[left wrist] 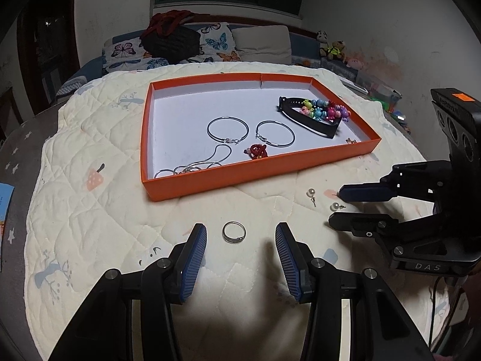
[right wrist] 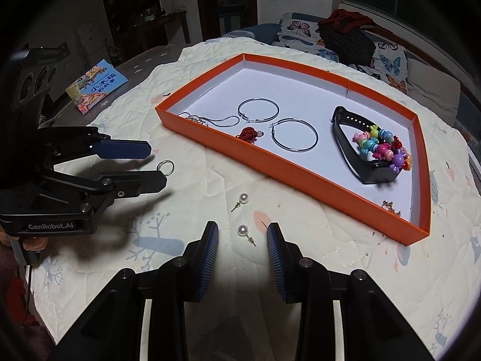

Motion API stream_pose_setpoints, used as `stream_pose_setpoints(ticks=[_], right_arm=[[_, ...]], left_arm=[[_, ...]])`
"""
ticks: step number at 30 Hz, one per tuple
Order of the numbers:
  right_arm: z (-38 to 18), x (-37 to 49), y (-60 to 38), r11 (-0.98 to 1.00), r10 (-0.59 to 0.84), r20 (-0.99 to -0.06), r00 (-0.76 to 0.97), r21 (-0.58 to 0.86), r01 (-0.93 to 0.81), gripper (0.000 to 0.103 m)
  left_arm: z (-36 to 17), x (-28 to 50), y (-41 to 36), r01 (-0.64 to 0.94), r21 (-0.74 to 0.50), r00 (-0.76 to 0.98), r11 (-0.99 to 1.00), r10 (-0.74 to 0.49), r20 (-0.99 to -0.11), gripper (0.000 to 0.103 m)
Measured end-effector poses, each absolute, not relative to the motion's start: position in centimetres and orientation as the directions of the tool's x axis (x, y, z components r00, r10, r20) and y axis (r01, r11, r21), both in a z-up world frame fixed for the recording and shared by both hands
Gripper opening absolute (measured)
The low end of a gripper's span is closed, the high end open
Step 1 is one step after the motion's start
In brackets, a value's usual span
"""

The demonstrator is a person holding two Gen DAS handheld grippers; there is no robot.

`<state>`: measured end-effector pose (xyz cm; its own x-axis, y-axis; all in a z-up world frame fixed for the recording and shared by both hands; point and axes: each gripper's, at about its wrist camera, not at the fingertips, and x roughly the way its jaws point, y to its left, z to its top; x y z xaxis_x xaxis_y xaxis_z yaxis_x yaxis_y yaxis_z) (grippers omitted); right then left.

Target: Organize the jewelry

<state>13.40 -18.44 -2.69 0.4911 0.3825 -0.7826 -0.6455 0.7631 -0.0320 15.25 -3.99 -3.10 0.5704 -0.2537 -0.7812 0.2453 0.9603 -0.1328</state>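
From my left wrist, my left gripper [left wrist: 241,234] hangs over the quilt [left wrist: 90,228] with its jaws apart and nothing clamped; a small silver ring [left wrist: 234,232] lies on the quilt right between the fingertips, touching neither pad; ahead of the gripper sits the orange tray [left wrist: 192,185], holding two silver hoops [left wrist: 228,130], a silver chain [left wrist: 207,159] at its near left corner, a small red charm [left wrist: 257,151], a black wristband [left wrist: 312,120] with a coloured bead bracelet [left wrist: 326,111] lying across it, and a tiny earring [left wrist: 351,141] at its near right corner; to the right of my fingers, my right gripper [left wrist: 335,207] reaches in from the side, with one pearl stud [left wrist: 334,207] between its tips and another pearl stud [left wrist: 310,193] just beyond them.

From my right wrist, my right gripper [right wrist: 242,231] also has its jaws apart, gripping nothing; one pearl stud [right wrist: 242,230] lies on the quilt [right wrist: 330,255] between the fingertips, clear of both pads; the second stud [right wrist: 243,198] lies just ahead of them; the tray [right wrist: 300,177] stretches ahead and to the right; off to the left, my left gripper [right wrist: 157,162] has its jaws apart with the ring [right wrist: 166,168] at its tips; beyond it a picture book [right wrist: 96,85] lies on the desk [right wrist: 144,60].
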Motion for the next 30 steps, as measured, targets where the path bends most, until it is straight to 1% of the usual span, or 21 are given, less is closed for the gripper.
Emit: stream_pose_setpoints(ticks=[4, 6, 13, 18, 26, 30], right_arm=[[-2.8, 13.4, -18.3, 0.762, 0.378, -0.781, 0.496, -0.042, -0.646, 0.029], [-2.8, 13.4, -18.3, 0.761, 0.378, -0.781, 0.497, -0.044, -0.647, 0.023], [-2.9, 13.3, -18.2, 0.755, 0.38, -0.78, 0.497, -0.05, -0.654, 0.016], [-3.0, 13.5, -18.2, 0.759, 0.381, -0.778, 0.5, -0.046, -0.65, 0.012], [-3.0, 13.5, -18.4, 0.761, 0.385, -0.775, 0.501, -0.04, -0.648, 0.011], [-2.8, 13.5, -18.4, 0.762, 0.392, -0.772, 0.5, -0.031, -0.647, 0.01]], left_arm=[[-3.3, 15.4, -4.0, 0.249, -0.132, 0.569, 0.959, -0.256, -0.781, 0.051], [-3.4, 15.5, -4.1, 0.255, -0.132, 0.568, 0.958, -0.259, -0.781, 0.051], [-4.1, 15.9, -4.6, 0.273, -0.116, 0.562, 0.955, -0.256, -0.787, 0.049], [-4.4, 16.2, -4.9, 0.281, -0.096, 0.561, 0.955, -0.245, -0.791, 0.038], [-4.6, 16.6, -5.1, 0.277, -0.075, 0.568, 0.958, -0.226, -0.791, 0.02], [-4.5, 16.5, -5.0, 0.273, -0.08, 0.573, 0.959, -0.229, -0.787, 0.019]])
